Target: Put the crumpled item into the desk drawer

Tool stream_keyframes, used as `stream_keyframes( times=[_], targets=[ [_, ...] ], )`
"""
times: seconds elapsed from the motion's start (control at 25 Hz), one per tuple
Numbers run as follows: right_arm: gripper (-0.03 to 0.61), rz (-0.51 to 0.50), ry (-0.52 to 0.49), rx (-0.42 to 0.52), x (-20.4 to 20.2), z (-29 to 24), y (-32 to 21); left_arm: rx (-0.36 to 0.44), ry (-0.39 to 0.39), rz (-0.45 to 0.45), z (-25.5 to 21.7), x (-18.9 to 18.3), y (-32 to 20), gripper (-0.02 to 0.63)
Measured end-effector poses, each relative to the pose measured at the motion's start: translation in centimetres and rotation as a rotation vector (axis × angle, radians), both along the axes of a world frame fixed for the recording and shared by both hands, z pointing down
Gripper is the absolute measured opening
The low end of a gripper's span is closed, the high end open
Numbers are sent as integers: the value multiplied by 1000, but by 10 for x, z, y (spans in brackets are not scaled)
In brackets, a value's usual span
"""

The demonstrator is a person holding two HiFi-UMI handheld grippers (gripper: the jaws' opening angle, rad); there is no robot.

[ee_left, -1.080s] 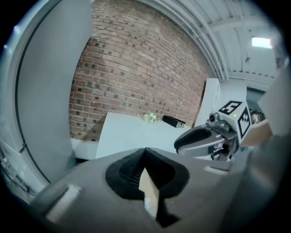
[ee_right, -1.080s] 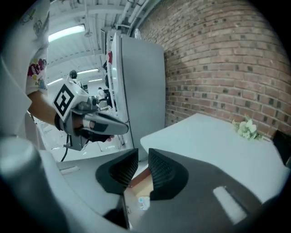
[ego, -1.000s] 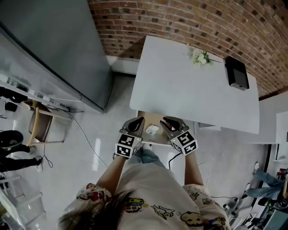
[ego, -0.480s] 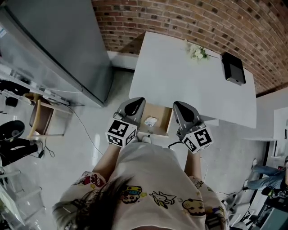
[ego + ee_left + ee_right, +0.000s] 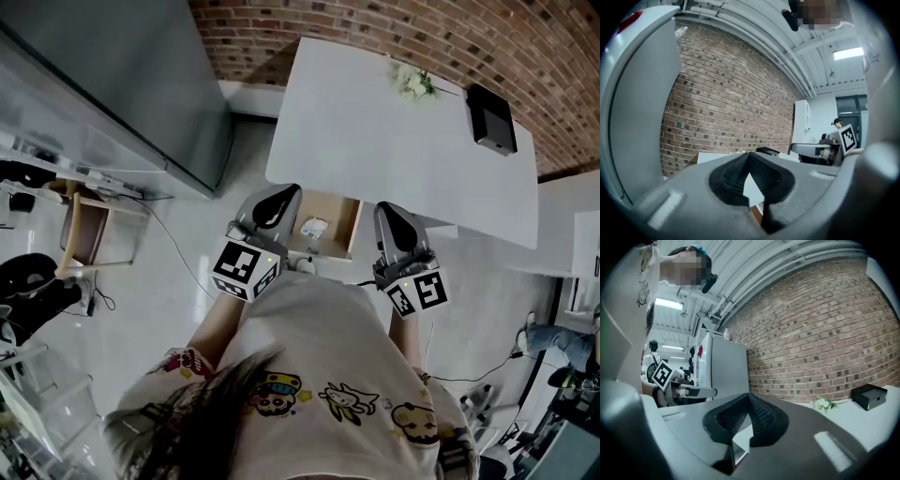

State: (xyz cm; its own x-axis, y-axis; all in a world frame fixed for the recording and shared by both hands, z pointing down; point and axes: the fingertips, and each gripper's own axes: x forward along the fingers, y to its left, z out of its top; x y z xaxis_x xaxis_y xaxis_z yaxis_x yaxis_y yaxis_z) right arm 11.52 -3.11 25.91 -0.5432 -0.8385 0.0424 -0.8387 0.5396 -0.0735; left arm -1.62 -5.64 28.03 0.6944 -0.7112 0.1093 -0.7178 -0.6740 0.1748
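White crumpled item (image 5: 314, 227) lies in the open wood-lined drawer (image 5: 337, 223) at the near edge of the white desk (image 5: 375, 141). Left gripper (image 5: 279, 197) and right gripper (image 5: 387, 214) flank the drawer (neither touches the item). Both sets of jaws are clenched tip to tip, with nothing between them. Flowers (image 5: 412, 82) and a black box (image 5: 491, 119) sit at the desk's far side.

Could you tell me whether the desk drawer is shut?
No, the drawer stands pulled out, with the crumpled white item lying inside.
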Motion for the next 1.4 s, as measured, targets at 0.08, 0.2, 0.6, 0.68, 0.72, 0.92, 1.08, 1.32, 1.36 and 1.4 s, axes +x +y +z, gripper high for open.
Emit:
stream_keyframes(
  times=[0.08, 0.2, 0.6, 0.68, 0.72, 0.92, 1.08, 1.32, 1.36, 1.4],
  targets=[
    [9, 18, -4, -11, 5, 3, 1, -5, 1, -5, 2, -1, 3, -2],
    [9, 36, -24, -25, 13, 6, 1, -21, 0, -17, 8, -1, 5, -2],
    [9, 23, -10, -39, 10, 10, 0, -39, -12, -53, 15, -8, 7, -2],
    [9, 18, -8, -41, 8, 11, 0, -38, -13, -58, 14, -10, 7, -2],
    [9, 16, -7, -43, 7, 12, 0, -37, -14, -60, 14, -12, 7, -2],
    [9, 8, -4, -55, 3, 14, 1, -39, -18, -65, 15, -15, 10, -2],
    [9, 2, -7, -61, 2, 15, -1, -42, -17, -62, 16, -14, 11, -2],
    [9, -10, -7, -69, -4, 17, 0, -48, -16, -62, 19, -17, 12, -2],
    [9, -10, -8, -70, -4, 17, 0, -49, -16, -63, 20, -18, 12, -2],
    [9, -9, -9, -71, -5, 18, 0, -51, -16, -65, 21, -18, 12, -2]
  ],
)
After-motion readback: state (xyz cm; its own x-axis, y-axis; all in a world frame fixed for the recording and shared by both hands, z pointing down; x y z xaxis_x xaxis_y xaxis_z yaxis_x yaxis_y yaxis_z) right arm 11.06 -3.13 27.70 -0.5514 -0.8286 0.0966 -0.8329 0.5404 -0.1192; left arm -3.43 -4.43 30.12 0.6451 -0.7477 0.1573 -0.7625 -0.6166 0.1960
